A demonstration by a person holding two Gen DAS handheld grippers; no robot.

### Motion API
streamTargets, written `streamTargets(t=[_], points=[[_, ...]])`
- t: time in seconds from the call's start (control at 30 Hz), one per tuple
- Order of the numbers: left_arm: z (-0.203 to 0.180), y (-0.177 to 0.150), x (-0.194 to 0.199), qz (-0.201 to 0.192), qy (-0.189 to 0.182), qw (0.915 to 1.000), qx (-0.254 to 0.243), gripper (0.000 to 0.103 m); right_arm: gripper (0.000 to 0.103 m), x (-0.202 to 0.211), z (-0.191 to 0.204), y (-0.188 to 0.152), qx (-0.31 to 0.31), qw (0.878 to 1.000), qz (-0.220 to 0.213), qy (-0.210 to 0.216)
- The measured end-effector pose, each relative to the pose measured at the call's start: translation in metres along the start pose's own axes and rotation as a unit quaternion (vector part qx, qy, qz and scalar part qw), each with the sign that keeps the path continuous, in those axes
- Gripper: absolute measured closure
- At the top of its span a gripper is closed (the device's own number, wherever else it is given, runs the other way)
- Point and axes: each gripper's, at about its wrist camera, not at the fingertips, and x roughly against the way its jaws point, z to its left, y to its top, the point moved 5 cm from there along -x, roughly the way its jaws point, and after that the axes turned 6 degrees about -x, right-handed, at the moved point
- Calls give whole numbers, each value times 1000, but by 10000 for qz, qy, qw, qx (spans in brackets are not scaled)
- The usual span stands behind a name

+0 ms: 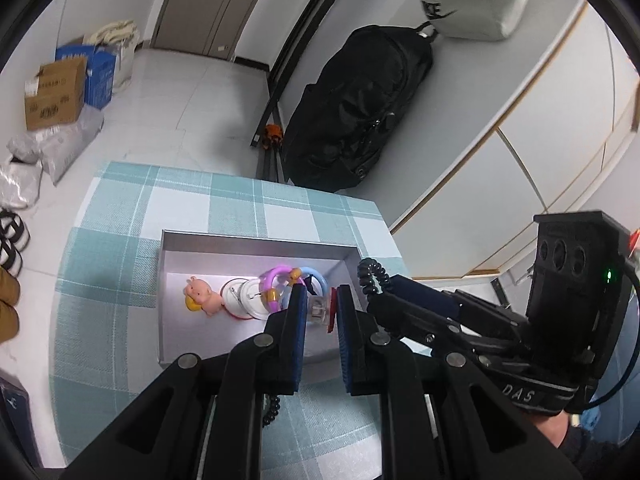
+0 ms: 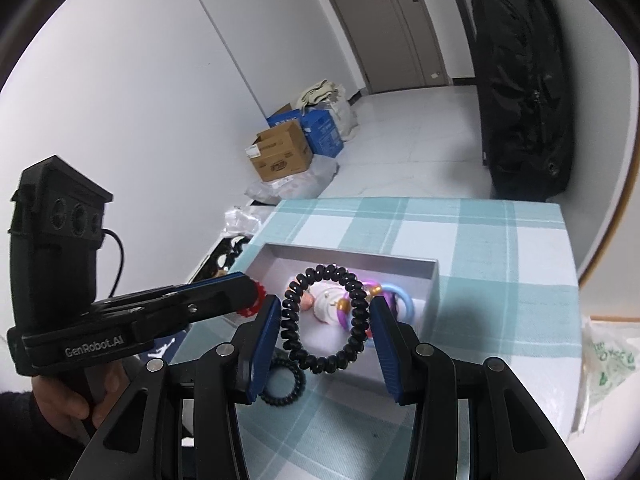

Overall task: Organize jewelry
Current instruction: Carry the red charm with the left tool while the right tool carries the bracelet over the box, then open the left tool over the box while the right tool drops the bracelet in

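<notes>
My left gripper (image 1: 320, 300) is shut on a small clear-and-red trinket (image 1: 320, 310) above the right part of a shallow grey box (image 1: 256, 240). In the right wrist view the trinket shows as a red scalloped piece (image 2: 252, 300) at the left gripper's tip. My right gripper (image 2: 326, 302) is shut on a black spiral hair tie (image 2: 292, 344), held up over the box's near edge (image 2: 348, 258). In the box lie a pink pig figure (image 1: 202, 294), round white badges (image 1: 240, 300), a purple ring (image 1: 276, 276) and a blue ring (image 1: 318, 276). A second black spiral tie (image 2: 284, 384) lies on the cloth.
The box sits on a small table with a teal plaid cloth (image 2: 500, 280). A black bag (image 1: 352, 112) leans on the wall behind the table. Cardboard boxes (image 1: 54, 94) and parcels stand on the floor to the left. A plastic bag (image 2: 608, 360) lies off the table's right edge.
</notes>
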Motion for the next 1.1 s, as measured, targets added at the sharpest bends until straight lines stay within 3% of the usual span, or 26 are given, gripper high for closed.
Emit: streamTargets(t=[0.63,1.1], points=[[34,7,-33,478,209,9981,328,93,58,-35,-15,11,-127,9990,428,-11],[40,12,-39,444,271,9975,468,93,50,-38,-17,13,-111,9989,433,-161]])
